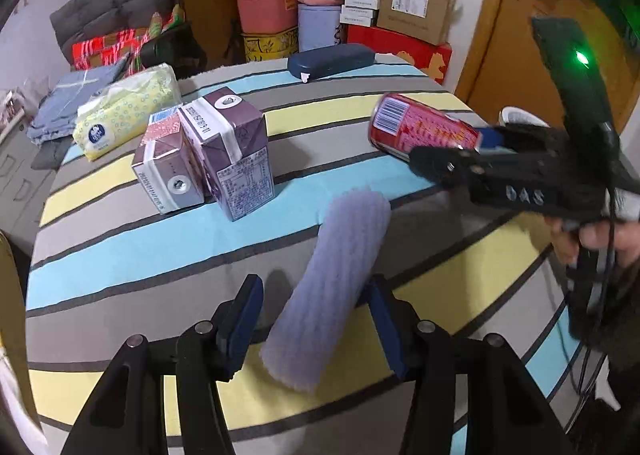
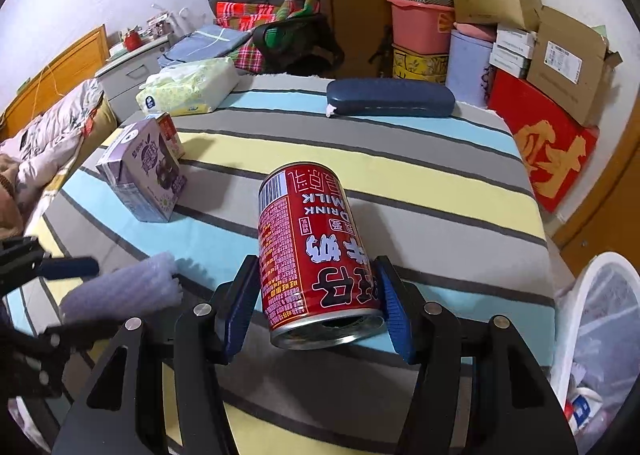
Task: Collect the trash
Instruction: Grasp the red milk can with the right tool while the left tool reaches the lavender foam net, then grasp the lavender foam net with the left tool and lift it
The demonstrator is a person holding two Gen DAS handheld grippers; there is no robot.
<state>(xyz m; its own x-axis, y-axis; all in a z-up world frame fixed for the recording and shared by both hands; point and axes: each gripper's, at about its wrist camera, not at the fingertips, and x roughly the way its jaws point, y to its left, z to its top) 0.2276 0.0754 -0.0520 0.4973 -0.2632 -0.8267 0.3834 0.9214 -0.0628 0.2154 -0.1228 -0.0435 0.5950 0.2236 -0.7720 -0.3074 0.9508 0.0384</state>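
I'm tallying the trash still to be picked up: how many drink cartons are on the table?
2: a purple carton standing on the striped cloth's left part, and a second carton touching its left side. None seems hidden.

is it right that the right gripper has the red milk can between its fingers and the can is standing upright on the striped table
Not quite. The red milk can is between the right gripper's fingers, but it is tipped over with its open end toward the camera, not upright on the striped table. The right wrist view shows it.

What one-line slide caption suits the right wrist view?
Right gripper grips a red milk can above the striped tablecloth, white bin alongside.
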